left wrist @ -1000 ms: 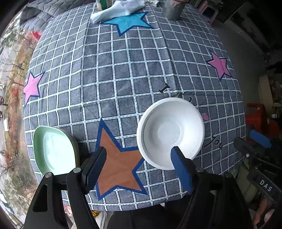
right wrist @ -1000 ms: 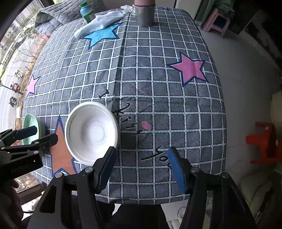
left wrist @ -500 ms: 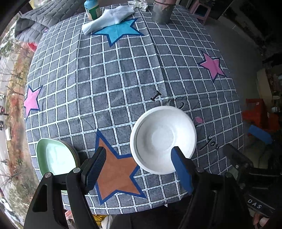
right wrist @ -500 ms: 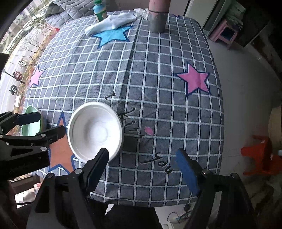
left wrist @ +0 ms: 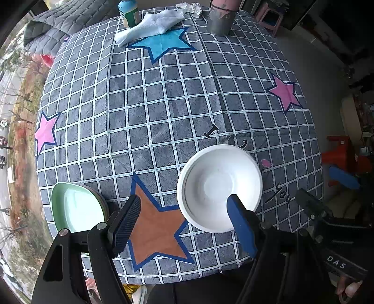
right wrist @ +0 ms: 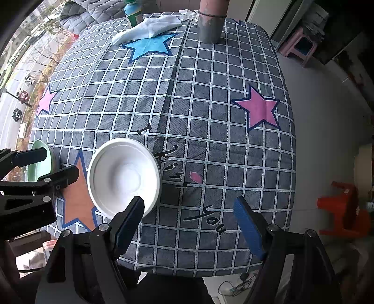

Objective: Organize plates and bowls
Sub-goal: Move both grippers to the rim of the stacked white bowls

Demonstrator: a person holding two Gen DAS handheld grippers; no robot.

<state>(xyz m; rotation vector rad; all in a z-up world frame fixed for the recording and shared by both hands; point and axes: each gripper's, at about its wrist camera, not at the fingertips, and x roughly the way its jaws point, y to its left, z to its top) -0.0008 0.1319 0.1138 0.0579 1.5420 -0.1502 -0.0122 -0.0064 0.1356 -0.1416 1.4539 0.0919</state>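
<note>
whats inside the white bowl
The white bowl looks empty: a bare white inside with a round flat bottom, in both views. One pad of the right tongs covers a bit of its near rim there, so that patch is unseen.

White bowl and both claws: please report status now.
Left claw open, empty. Right claw open, empty. White bowl on tablecloth, green plate apart at its left. Nothing between them.

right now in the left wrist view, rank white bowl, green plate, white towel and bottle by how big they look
1. white bowl, largest
2. green plate, partly hidden by the tool, so unsure against the towel
3. white towel
4. bottle, smallest, cut off by the frame

The towel and bottle are far off, so they look smaller than they are.
</note>
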